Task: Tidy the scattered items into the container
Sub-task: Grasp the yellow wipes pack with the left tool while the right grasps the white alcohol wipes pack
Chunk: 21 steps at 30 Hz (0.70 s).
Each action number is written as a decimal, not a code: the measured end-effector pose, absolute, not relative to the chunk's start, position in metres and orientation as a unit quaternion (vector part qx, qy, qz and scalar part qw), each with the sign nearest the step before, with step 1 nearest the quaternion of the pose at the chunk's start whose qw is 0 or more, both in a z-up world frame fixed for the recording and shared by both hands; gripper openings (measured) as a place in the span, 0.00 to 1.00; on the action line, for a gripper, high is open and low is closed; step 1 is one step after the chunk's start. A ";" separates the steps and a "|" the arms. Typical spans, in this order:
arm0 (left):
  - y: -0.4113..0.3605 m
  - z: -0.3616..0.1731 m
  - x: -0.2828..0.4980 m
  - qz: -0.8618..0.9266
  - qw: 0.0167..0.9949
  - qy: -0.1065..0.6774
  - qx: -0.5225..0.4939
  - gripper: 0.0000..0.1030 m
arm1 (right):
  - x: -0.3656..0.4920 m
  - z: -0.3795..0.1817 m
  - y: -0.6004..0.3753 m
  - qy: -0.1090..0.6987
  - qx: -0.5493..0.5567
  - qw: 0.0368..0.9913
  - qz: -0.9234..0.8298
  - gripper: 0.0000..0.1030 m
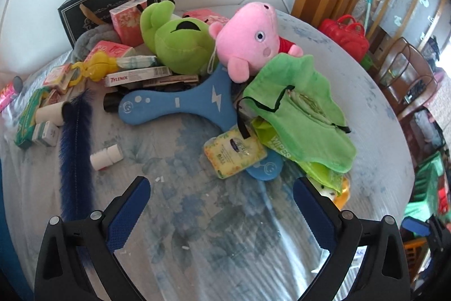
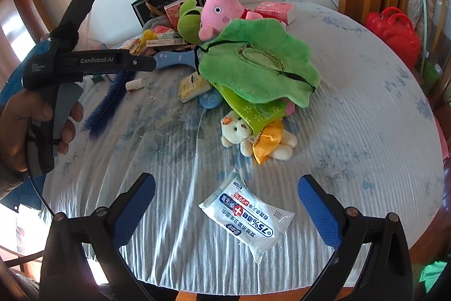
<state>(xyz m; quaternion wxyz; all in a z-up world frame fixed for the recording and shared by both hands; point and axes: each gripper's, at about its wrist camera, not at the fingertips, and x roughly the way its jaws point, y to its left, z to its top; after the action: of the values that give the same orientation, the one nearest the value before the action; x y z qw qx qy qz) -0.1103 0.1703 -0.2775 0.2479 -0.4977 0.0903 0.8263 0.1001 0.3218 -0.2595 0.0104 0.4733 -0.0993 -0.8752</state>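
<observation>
Toys and packets lie scattered on a round table with a blue floral cloth (image 1: pixel 197 216). A black gift bag (image 1: pixel 112 7) stands at the back. A pink pig plush (image 1: pixel 248 35), green frog plush (image 1: pixel 180 44), blue boomerang toy (image 1: pixel 180 103) and green leaf cloth (image 1: pixel 304 109) form a heap. My left gripper (image 1: pixel 222 185) is open above bare cloth, short of a yellow wipes pack (image 1: pixel 234 154). My right gripper (image 2: pixel 227 182) is open, with a white wipes packet (image 2: pixel 248 216) flat on the cloth between its fingers. A small bear (image 2: pixel 253 137) lies beyond it.
A white bottle (image 1: pixel 107 157), a dark blue feather (image 1: pixel 74 148), a Tylenol box (image 1: pixel 135 76) and several small boxes sit at the left. A red plastic case (image 2: pixel 391 30) stands off the table at the right. A hand (image 2: pixel 17 126) grips the left tool's handle (image 2: pixel 84 64).
</observation>
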 end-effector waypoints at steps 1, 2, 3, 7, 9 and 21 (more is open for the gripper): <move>0.173 -0.285 -0.115 0.825 0.246 0.094 -0.501 0.99 | 0.099 -0.268 0.320 -0.097 0.478 0.007 -0.873 1.00; 0.174 -0.293 -0.119 0.823 0.248 0.096 -0.502 0.99 | 0.099 -0.276 0.318 -0.094 0.482 0.005 -0.871 1.00; 0.176 -0.301 -0.123 0.821 0.248 0.099 -0.505 0.99 | 0.099 -0.284 0.317 -0.092 0.487 0.001 -0.869 1.00; 0.190 -0.329 -0.136 0.811 0.254 0.121 -0.513 0.99 | 0.098 -0.312 0.313 -0.079 0.506 -0.019 -0.859 1.00; 0.197 -0.339 -0.140 0.808 0.262 0.131 -0.512 0.99 | 0.099 -0.323 0.313 -0.073 0.513 -0.026 -0.855 1.00; 0.227 -0.378 -0.159 0.792 0.265 0.186 -0.517 0.94 | 0.092 -0.344 0.316 -0.080 0.528 -0.036 -0.845 0.82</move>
<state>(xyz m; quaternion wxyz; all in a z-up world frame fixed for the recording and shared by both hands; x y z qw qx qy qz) -0.1588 0.2267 -0.3782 0.2648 -0.5174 0.1863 0.7921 0.0917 0.3161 -0.3442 -0.0357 0.5283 -0.0799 -0.8445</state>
